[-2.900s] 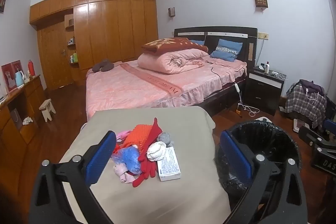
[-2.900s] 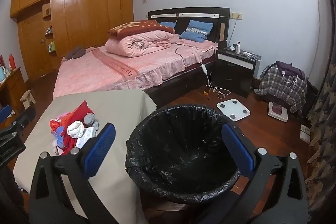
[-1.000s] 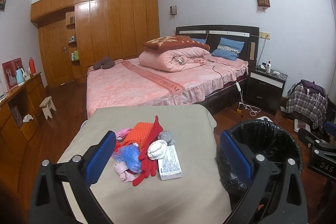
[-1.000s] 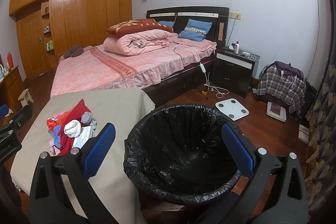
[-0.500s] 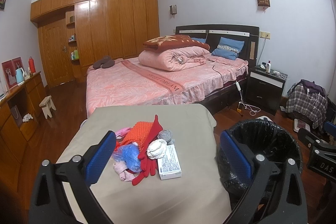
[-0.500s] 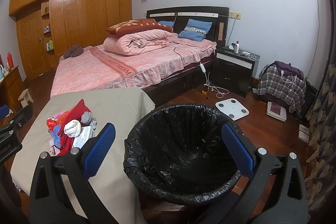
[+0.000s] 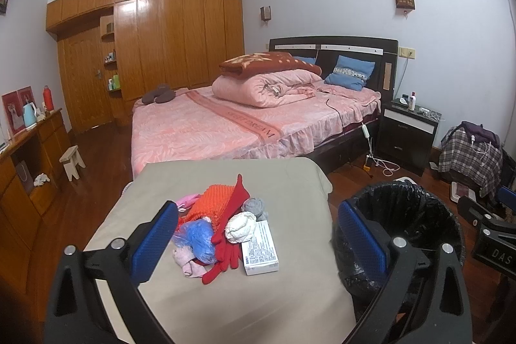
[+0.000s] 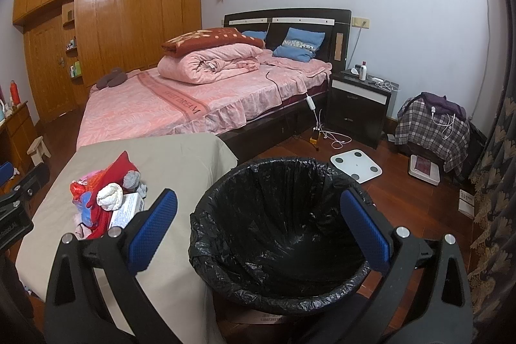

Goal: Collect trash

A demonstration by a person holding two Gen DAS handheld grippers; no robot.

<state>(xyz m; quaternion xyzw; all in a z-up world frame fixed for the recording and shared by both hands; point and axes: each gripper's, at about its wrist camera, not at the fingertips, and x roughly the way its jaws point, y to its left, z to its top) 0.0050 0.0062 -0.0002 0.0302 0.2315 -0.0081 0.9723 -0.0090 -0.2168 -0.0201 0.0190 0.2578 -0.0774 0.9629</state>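
A small heap of items lies on the beige-covered table [image 7: 225, 295]: a white crumpled wad [image 7: 240, 227], a white printed box [image 7: 260, 243], a blue plastic bag [image 7: 200, 236], red gloves [image 7: 225, 242], an orange knit piece [image 7: 211, 202] and a grey ball [image 7: 254, 206]. The same heap [image 8: 108, 199] shows at the left of the right wrist view. A bin with a black liner [image 8: 280, 234] stands to the table's right, empty. My left gripper [image 7: 258, 239] hangs open above the near table, just short of the heap. My right gripper [image 8: 258, 228] hovers open over the bin.
A bed with pink covers [image 7: 242, 121] stands behind the table. A black nightstand [image 7: 408, 131], a plaid-covered seat [image 8: 432, 128] and a white scale [image 8: 356, 165] on the wooden floor are to the right. A wooden cabinet [image 7: 22, 157] and small stool [image 7: 72, 162] line the left side.
Both grippers have barely shifted; the views have only drifted slightly. Nothing was picked up or let go.
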